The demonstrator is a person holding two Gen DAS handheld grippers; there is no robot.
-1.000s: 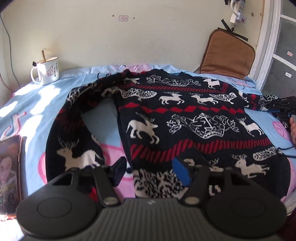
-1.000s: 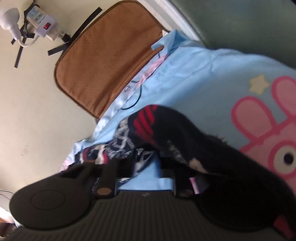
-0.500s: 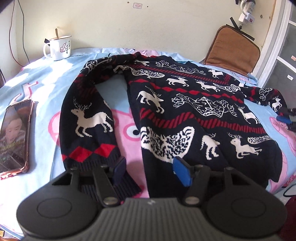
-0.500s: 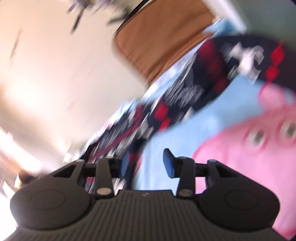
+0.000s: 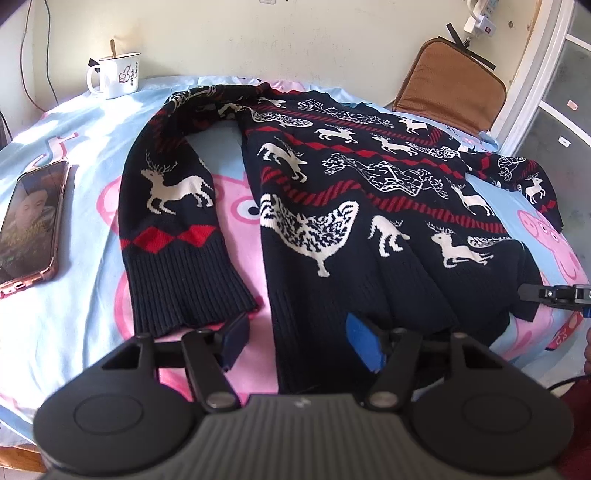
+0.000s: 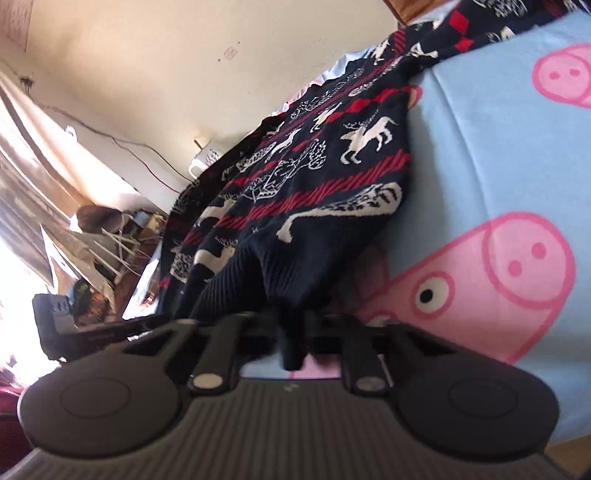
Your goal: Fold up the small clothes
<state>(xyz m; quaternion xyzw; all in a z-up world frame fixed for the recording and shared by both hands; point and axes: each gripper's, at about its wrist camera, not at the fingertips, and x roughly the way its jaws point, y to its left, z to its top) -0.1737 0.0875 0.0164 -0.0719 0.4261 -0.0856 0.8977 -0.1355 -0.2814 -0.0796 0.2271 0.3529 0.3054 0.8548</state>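
Observation:
A dark navy sweater (image 5: 351, 192) with white deer and red bands lies spread flat on a light blue cartoon-pig sheet (image 5: 88, 266). Its left sleeve (image 5: 173, 229) runs down toward me, cuff nearest. My left gripper (image 5: 295, 341) is open and empty just before the sweater's bottom hem. In the right wrist view the sweater (image 6: 314, 184) stretches away. My right gripper (image 6: 291, 332) is shut on the sweater's ribbed hem corner at the right side. Its tip shows in the left wrist view (image 5: 554, 295).
A phone (image 5: 29, 221) in a pink case lies on the sheet at the left. A white mug (image 5: 118, 75) stands at the back left. A brown cushion (image 5: 450, 88) leans on the wall at the back right, below a power strip (image 5: 480, 18).
My left gripper has drawn back toward the near edge, so the whole sweater now shows. My right gripper let go of the right sleeve, swung down and shut on the hem corner.

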